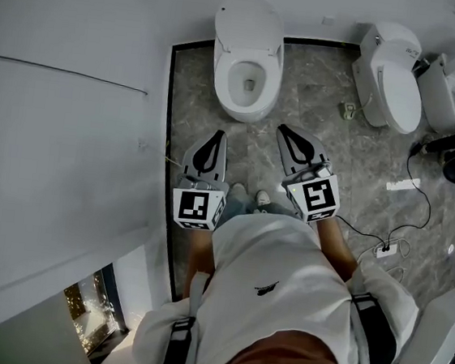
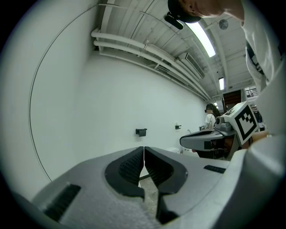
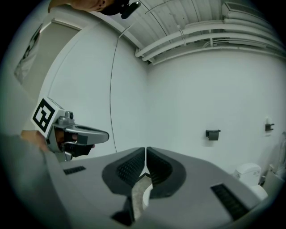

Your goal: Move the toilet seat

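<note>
A white toilet (image 1: 245, 65) stands by the far wall in the head view, its lid (image 1: 248, 18) raised and the bowl showing. Both grippers are held side by side in front of it, a short way back from the bowl and touching nothing. My left gripper (image 1: 218, 134) points at the toilet's near left, its jaws shut and empty (image 2: 144, 148). My right gripper (image 1: 283, 129) points at the near right, also shut with nothing between its pads (image 3: 146, 149). Each gripper view faces the white wall, with the other gripper at its side.
Two more white toilets (image 1: 391, 73) (image 1: 454, 89) stand at the right. A power strip (image 1: 386, 250) with cables lies on the grey marble floor near my right. A white wall (image 1: 63, 118) runs along the left. A small black holder (image 2: 141, 132) is mounted on the far wall.
</note>
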`<action>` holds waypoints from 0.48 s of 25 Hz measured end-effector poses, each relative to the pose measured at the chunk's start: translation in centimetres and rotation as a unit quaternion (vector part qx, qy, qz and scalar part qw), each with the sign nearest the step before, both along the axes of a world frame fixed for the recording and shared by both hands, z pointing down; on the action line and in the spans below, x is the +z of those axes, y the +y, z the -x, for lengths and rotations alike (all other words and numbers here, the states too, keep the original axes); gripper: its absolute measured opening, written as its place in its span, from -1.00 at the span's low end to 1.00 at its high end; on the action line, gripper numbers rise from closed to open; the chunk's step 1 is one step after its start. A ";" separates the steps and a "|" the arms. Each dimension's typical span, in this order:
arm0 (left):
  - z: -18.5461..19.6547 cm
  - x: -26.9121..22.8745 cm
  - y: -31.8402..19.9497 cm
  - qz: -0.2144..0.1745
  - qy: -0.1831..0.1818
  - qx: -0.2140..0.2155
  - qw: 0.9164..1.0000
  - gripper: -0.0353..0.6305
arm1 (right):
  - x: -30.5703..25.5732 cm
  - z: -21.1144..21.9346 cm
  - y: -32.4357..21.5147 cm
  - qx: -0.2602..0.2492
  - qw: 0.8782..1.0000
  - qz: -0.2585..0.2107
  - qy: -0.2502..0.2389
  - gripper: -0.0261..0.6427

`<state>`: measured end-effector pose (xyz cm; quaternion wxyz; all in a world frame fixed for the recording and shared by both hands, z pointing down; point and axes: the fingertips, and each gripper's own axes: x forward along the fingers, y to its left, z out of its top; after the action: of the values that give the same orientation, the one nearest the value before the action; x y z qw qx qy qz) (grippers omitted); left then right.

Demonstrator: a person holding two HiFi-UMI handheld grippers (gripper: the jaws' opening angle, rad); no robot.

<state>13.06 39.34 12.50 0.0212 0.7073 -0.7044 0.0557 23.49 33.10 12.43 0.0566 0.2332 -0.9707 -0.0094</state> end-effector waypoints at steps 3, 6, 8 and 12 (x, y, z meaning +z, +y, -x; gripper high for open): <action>0.6 -0.3 -1.2 -0.003 -0.002 0.001 1.000 -0.80 | 0.1 0.7 -1.1 0.000 1.000 0.002 0.001 -0.82; 1.7 -0.1 -2.1 -0.004 -0.001 0.003 1.000 -0.80 | 0.3 1.8 -1.9 0.003 1.000 0.001 0.001 -0.82; 2.4 0.0 -2.9 -0.005 0.000 0.006 1.000 -0.80 | 0.4 2.5 -2.6 0.007 1.000 0.001 0.002 -0.82; 4.2 0.3 -5.0 -0.006 0.001 0.016 1.000 -0.80 | 0.7 4.3 -4.6 0.018 1.000 0.003 0.001 -0.82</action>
<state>8.85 34.35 12.75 0.0168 0.7187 -0.6931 0.0518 19.20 28.54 13.09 0.0586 0.2504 -0.9664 -0.0057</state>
